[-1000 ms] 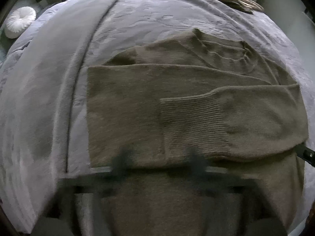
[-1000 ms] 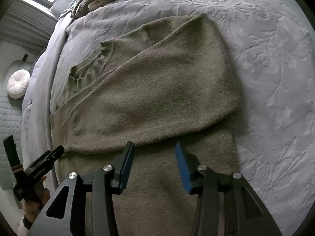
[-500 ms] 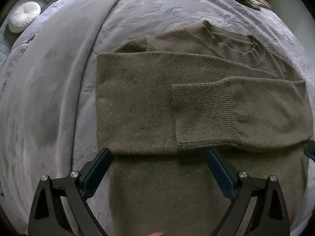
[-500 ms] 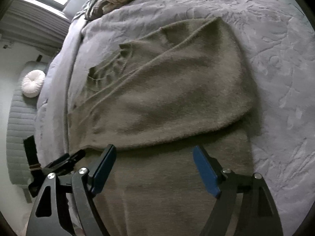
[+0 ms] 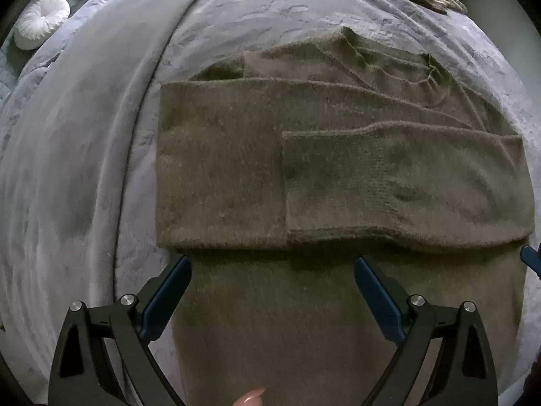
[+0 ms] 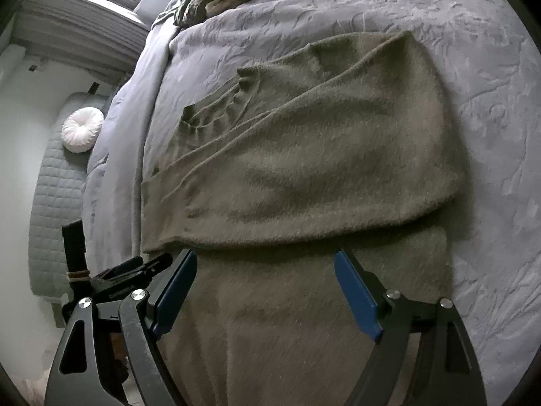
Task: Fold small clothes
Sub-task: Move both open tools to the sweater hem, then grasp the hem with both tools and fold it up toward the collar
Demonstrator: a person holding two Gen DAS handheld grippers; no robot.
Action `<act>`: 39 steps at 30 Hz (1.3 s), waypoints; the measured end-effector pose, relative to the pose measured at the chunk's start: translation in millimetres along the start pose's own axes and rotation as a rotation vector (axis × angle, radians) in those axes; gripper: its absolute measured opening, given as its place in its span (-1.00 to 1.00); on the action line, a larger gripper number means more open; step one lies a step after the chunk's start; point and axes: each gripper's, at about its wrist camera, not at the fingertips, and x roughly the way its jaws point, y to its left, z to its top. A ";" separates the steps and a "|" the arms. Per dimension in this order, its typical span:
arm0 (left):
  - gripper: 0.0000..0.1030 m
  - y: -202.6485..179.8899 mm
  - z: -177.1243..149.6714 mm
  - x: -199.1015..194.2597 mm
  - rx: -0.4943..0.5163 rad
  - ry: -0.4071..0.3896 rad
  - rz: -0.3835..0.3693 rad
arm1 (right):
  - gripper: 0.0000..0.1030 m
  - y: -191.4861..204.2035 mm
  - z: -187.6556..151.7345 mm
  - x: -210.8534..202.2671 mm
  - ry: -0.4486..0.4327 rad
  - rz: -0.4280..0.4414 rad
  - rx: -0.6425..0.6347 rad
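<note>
Both sets of jaws now stand wider than a second ago: the right hand-held gripper (image 6: 265, 287) has just been opening, and I see only sweater below its blue pads, nothing pinched between them. My left hand-held gripper (image 5: 272, 291) is likewise spread, pads clear of the fabric, where earlier it was a blur low in its view. Beneath both lies the olive sweater (image 5: 338, 176), flat on the grey bed cover (image 5: 84, 169), with both sleeves folded across the chest and the ribbed cuff (image 5: 338, 182) of the upper one lying near the middle. From the right wrist view, the left tool's black frame (image 6: 128, 270) shows just beside the sweater's left edge. A white round cushion (image 6: 83, 128) sits well apart, beyond the bed.
</note>
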 end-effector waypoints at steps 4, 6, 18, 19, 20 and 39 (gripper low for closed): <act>0.89 -7.7 -5.8 -7.1 0.012 0.023 0.009 | 0.67 -2.0 -3.9 -1.3 0.066 0.039 0.039; 0.89 -11.5 -7.2 -13.0 0.020 0.027 0.011 | 0.67 -1.8 -5.9 -2.8 0.090 0.042 0.049; 0.89 -18.3 -46.3 -60.9 -0.013 0.050 0.041 | 0.67 2.6 -26.4 -10.5 0.227 0.044 0.040; 0.89 -16.9 -50.0 -63.7 -0.019 0.053 0.040 | 0.67 2.3 -29.2 -11.0 0.235 0.042 0.046; 0.89 -14.5 -55.0 -65.0 -0.024 0.058 0.040 | 0.67 2.2 -32.1 -11.3 0.238 0.042 0.052; 0.89 72.4 -182.7 -37.6 -0.042 0.215 -0.127 | 0.67 -50.9 -150.6 -55.7 0.180 -0.142 0.213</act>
